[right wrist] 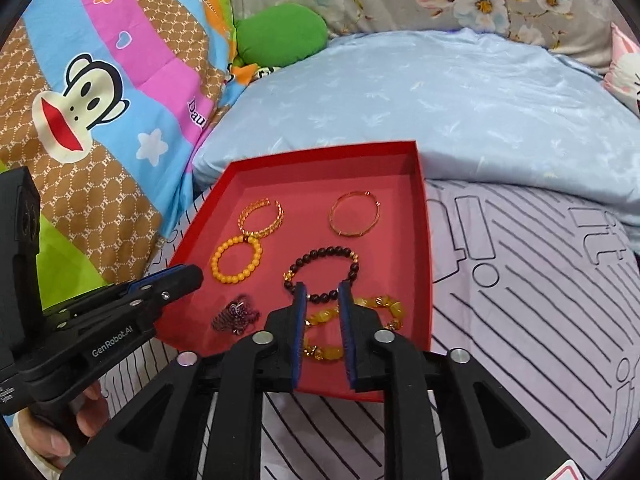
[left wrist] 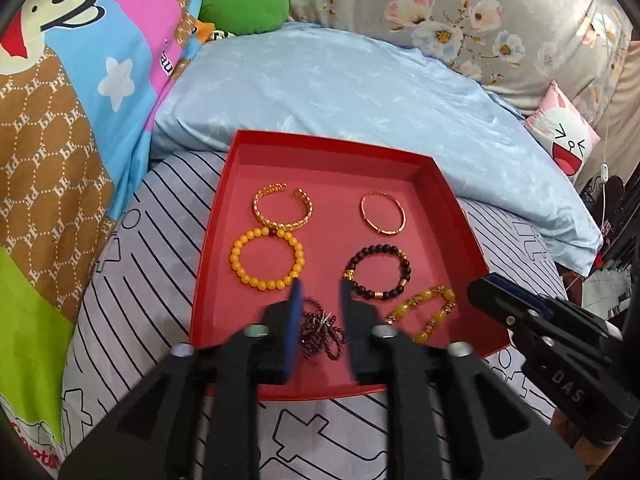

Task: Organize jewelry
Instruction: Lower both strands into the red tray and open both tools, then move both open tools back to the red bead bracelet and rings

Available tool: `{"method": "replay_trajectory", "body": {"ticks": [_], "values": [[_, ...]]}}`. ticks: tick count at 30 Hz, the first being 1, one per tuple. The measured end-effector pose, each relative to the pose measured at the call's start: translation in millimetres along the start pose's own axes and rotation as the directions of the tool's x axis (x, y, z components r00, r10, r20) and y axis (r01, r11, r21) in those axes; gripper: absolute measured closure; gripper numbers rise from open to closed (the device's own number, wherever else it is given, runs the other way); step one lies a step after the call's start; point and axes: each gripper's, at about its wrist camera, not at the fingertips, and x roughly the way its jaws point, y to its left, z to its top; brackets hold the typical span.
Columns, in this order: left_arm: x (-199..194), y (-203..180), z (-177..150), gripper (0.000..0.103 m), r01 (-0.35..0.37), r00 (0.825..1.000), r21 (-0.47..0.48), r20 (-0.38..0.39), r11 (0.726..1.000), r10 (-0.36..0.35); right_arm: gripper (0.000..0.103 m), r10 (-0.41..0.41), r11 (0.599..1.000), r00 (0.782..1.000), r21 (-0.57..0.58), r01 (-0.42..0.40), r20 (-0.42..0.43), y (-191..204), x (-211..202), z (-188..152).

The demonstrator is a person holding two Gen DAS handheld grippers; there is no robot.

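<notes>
The left gripper (left wrist: 320, 292) hangs over the near edge of the red tray (left wrist: 452, 184), its blue-padded fingers parted by a moderate gap and gripping nothing; between them lies a tangled dark purple chain (left wrist: 322, 332), loose on the tray floor. The right gripper (right wrist: 323, 294) is open about as wide and equally empty, poised above the amber bead bracelet (right wrist: 360, 308) at the tray's 5 o'clock corner.

Outward from the tongs, four pieces already lie as neat rings, apart from the tray walls: a dark bead bracelet (left wrist: 378, 272) just beyond the grippers, a yellow bead bracelet (left wrist: 266, 258) toward 9 o'clock, an open gold cuff (left wrist: 282, 210) at 11 o'clock, touching or just beside the yellow beads, and a thin gold bangle (left wrist: 383, 213) at 1 o'clock. The tray rests on a striped bedsheet (left wrist: 160, 240), with a pale blue pillow (left wrist: 360, 92) past its far edge.

By my reading the work is well along: every piece is in the tray and most are spread flat. What seems left is the purple chain, bunched in a heap at 6 o'clock, and perhaps the amber bracelet, which sits skewed rather than round.
</notes>
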Motion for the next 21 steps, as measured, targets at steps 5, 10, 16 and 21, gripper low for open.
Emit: {"method": "replay_trajectory", "body": {"ticks": [5,10,16,21], "values": [[-17,0,2,0.055,-0.039,0.998,0.013,0.049,0.999,0.039,0.07,-0.004,1.0,0.999,-0.021,0.005,0.048,6,-23,-3],[-39,8,-4,0.053,-0.067,0.995,-0.003,0.079,0.998,0.067,0.067,0.011,1.0,0.998,-0.005,-0.011,0.057,7,-41,-15],[-64,19,-27,0.052,-0.093,0.991,-0.03,0.093,0.995,0.095,0.067,0.002,1.0,0.999,-0.011,-0.002,0.054,9,-60,-36],[-79,23,-51,0.051,-0.106,0.991,-0.042,0.078,0.993,0.109,0.067,0.003,1.0,0.999,0.002,-0.004,0.036,7,-73,-56]]}}
